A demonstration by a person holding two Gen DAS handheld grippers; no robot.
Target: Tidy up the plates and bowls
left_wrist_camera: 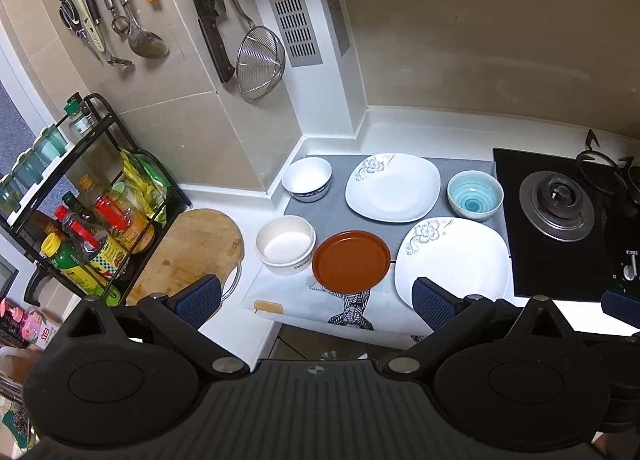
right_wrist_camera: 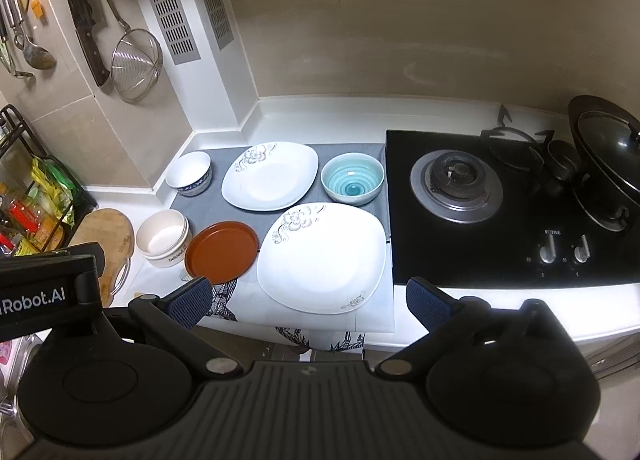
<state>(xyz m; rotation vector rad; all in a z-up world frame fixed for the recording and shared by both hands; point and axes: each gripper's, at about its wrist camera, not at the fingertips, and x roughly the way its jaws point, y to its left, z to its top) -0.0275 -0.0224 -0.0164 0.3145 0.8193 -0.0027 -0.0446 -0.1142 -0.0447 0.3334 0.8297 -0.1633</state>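
On a grey mat point(left_wrist_camera: 340, 176) point(right_wrist_camera: 344, 152) lie two white square floral plates, the far plate point(left_wrist_camera: 392, 186) point(right_wrist_camera: 270, 176) and the near plate point(left_wrist_camera: 454, 260) point(right_wrist_camera: 322, 256). A brown round plate point(left_wrist_camera: 351, 262) point(right_wrist_camera: 221, 251), a cream bowl point(left_wrist_camera: 285, 245) point(right_wrist_camera: 162, 238), a white blue-rimmed bowl point(left_wrist_camera: 307, 179) point(right_wrist_camera: 189, 172) and a teal bowl point(left_wrist_camera: 475, 195) point(right_wrist_camera: 352, 178) stand around them. My left gripper point(left_wrist_camera: 316, 302) is open and empty, above the counter's front edge. My right gripper point(right_wrist_camera: 308, 302) is open and empty, near the near plate's front edge.
A black gas hob point(left_wrist_camera: 560, 220) point(right_wrist_camera: 500, 204) lies to the right, with a lidded wok point(right_wrist_camera: 608, 152). A wooden cutting board point(left_wrist_camera: 192, 248) point(right_wrist_camera: 108, 240) and a bottle rack point(left_wrist_camera: 80, 200) stand left. Utensils, a knife and a strainer point(left_wrist_camera: 260, 60) hang on the wall.
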